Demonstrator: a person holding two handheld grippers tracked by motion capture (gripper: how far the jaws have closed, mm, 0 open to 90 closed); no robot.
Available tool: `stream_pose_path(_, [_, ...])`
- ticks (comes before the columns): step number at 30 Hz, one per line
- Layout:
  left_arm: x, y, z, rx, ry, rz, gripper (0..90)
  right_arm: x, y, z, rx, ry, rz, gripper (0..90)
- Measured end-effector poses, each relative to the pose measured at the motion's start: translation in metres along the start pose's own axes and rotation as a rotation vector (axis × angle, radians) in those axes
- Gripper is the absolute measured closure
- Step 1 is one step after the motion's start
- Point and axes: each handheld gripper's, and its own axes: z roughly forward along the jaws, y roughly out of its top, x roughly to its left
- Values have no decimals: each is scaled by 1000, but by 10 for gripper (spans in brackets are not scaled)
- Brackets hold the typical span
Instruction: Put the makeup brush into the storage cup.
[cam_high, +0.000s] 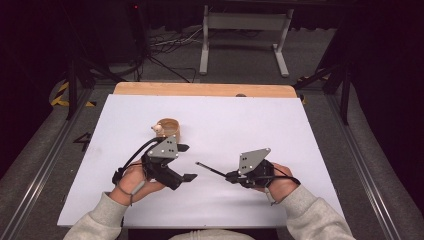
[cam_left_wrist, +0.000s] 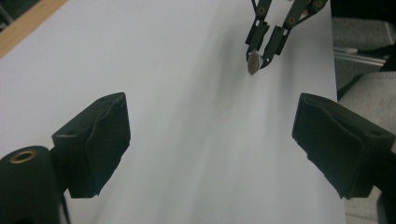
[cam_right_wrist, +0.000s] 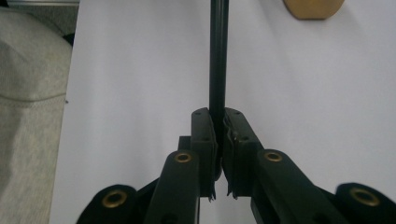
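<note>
My right gripper (cam_high: 231, 176) is shut on a thin black rod (cam_high: 210, 169) that points left, low over the white table (cam_high: 260, 120). In the right gripper view the rod (cam_right_wrist: 218, 56) runs straight up from between the closed jaws of the right gripper (cam_right_wrist: 219, 126). Seen end-on in the left gripper view, the rod's grey-brown tip (cam_left_wrist: 252, 63) sticks out of the right gripper (cam_left_wrist: 264, 51). My left gripper (cam_high: 187, 162) stands open and empty (cam_left_wrist: 212, 121), facing that tip. Just behind the left gripper stands a round wooden cup (cam_high: 169, 129), with a small pale object at its rim.
The white sheet covers most of a wooden tabletop whose bare strip (cam_high: 200, 89) shows at the far edge. A metal frame (cam_high: 245, 35) and cables lie on the floor beyond. The wooden cup (cam_right_wrist: 312, 8) sits at the top of the right gripper view.
</note>
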Motion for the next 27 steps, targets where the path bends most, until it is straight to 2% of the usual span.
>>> stream_pose_path(1, [0, 0, 0, 0, 0, 0, 120, 0, 0, 0, 0, 0, 0, 836])
stream_pose_path(4, [-2, 1, -2, -14, 4, 19, 120, 0, -2, -2, -76, -22, 16, 836])
stream_pose_path(8, [-4, 1, -3, -35, 11, 26, 114, 1, -4, -2, -178, -48, 34, 837])
stream_pose_path(10, [-4, 0, -4, -47, 11, 24, 111, 1, -5, -2, -209, -57, 41, 836])
stream_pose_path(12, [-3, -1, -5, -68, 3, 15, 111, 1, -5, -2, -228, -61, 46, 837])
stream_pose_path(14, [-2, -2, -6, -103, -1, -4, 103, 1, -6, -3, -280, -67, 62, 836])
stream_pose_path(18, [0, -5, -7, -161, -12, -37, 68, 1, -8, -1, -339, -75, 78, 836])
stream_pose_path(24, [1, -7, -8, -220, -23, -40, 58, 8, -6, 7, -389, -97, 72, 836])
stream_pose_path(27, [1, -8, -9, -244, -21, -47, 55, 11, -6, 11, -439, -106, 88, 836])
